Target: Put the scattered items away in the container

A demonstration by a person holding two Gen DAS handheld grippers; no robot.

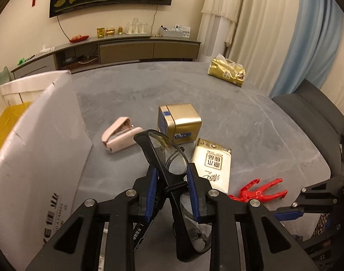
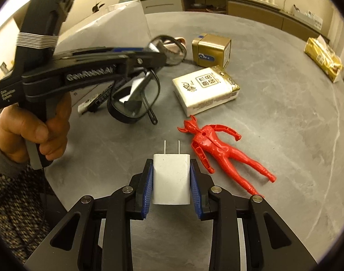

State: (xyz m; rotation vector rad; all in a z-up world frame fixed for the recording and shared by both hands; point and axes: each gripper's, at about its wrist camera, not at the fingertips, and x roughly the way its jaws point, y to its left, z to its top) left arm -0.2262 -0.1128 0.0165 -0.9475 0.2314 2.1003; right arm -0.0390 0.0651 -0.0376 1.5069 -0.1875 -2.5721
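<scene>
left tool [image 1: 171,176] grips glasses [image 1: 165,151], right tool [image 2: 172,176] grips charger [image 2: 171,178]; carry both level toward the box [image 1: 36,140] at nine o'clock.

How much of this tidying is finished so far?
Something yellow already sits in the white box. In hand: left hand-held gripper grips the glasses, right hand-held gripper the white charger. Left: stapler, gold tin, tissue pack, red figure.
</scene>
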